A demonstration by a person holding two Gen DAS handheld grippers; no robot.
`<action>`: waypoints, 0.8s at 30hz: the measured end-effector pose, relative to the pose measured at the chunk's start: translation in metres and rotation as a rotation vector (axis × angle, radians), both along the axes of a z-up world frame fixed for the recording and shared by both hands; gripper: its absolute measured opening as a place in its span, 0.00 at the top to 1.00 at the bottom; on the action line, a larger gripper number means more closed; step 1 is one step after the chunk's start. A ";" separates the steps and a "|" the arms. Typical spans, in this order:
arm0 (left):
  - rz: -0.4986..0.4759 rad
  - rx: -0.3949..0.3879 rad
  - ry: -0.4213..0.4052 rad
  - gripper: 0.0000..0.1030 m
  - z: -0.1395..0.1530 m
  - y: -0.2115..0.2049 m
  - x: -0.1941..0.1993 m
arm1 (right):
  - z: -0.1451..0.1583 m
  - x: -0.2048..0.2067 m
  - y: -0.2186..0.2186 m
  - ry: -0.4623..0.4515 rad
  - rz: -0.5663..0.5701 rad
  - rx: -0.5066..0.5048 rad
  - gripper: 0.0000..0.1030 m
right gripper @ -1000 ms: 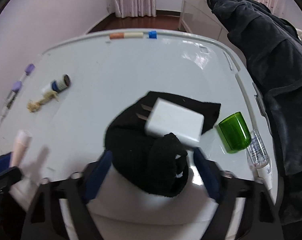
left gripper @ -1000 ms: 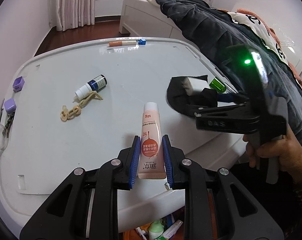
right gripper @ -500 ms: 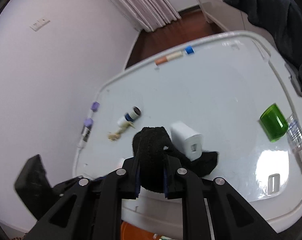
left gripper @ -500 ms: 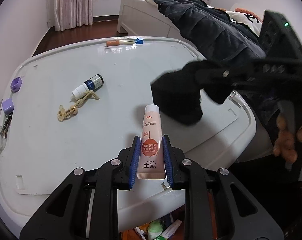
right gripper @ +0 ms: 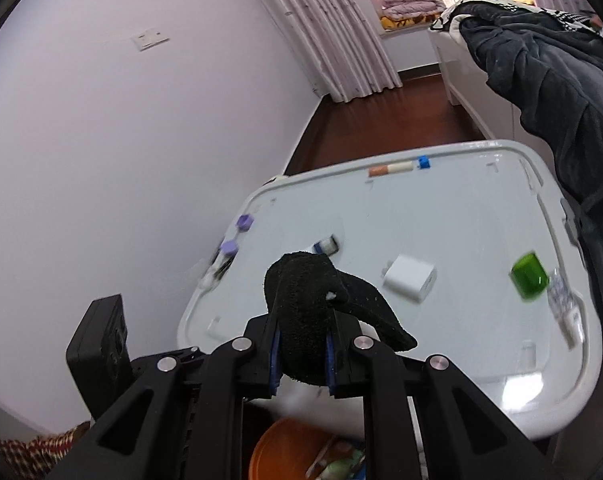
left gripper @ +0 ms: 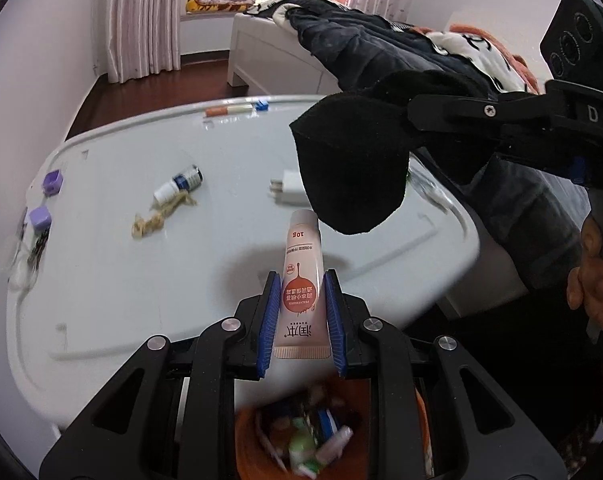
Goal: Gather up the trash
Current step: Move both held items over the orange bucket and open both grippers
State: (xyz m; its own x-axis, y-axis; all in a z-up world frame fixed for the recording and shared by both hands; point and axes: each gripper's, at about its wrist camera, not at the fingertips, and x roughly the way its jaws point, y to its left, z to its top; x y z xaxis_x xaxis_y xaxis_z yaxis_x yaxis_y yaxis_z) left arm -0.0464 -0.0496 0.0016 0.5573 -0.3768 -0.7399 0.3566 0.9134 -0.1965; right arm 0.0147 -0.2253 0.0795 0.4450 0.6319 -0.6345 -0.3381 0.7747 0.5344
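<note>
My left gripper (left gripper: 301,312) is shut on a pink cream tube (left gripper: 303,280), held above the near edge of the white table (left gripper: 101,288) and over an orange trash bin (left gripper: 325,436) holding several discarded items. My right gripper (right gripper: 301,352) is shut on a black cloth (right gripper: 313,312), lifted off the table; the cloth also hangs at the right of the left wrist view (left gripper: 353,164). The orange bin shows below it (right gripper: 285,452).
On the table lie a white charger (right gripper: 409,282), a green cap (right gripper: 529,274), a small clear tube (right gripper: 559,296), a blue-labelled bottle (left gripper: 179,186), a tan cord (left gripper: 159,216), two purple caps (left gripper: 47,196) and a far marker (left gripper: 229,110). A bed with dark clothing (left gripper: 381,52) stands right.
My right gripper closed on the black cloth and lifted it off the table toward the near edge, leaving the white charger behind. Both grippers moved back; the orange bin is now visible below them.
</note>
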 end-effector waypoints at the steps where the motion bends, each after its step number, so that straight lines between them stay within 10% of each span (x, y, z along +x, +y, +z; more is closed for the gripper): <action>1: -0.004 0.006 0.006 0.78 0.000 0.000 -0.009 | 0.001 -0.011 0.000 0.002 0.006 -0.004 0.85; 17: 0.018 0.129 0.306 0.78 -0.057 -0.005 -0.095 | -0.092 -0.143 0.018 0.293 0.124 -0.094 0.83; 24: 0.059 0.183 0.308 0.64 -0.061 -0.005 -0.092 | -0.131 -0.148 0.021 0.403 0.086 -0.169 0.43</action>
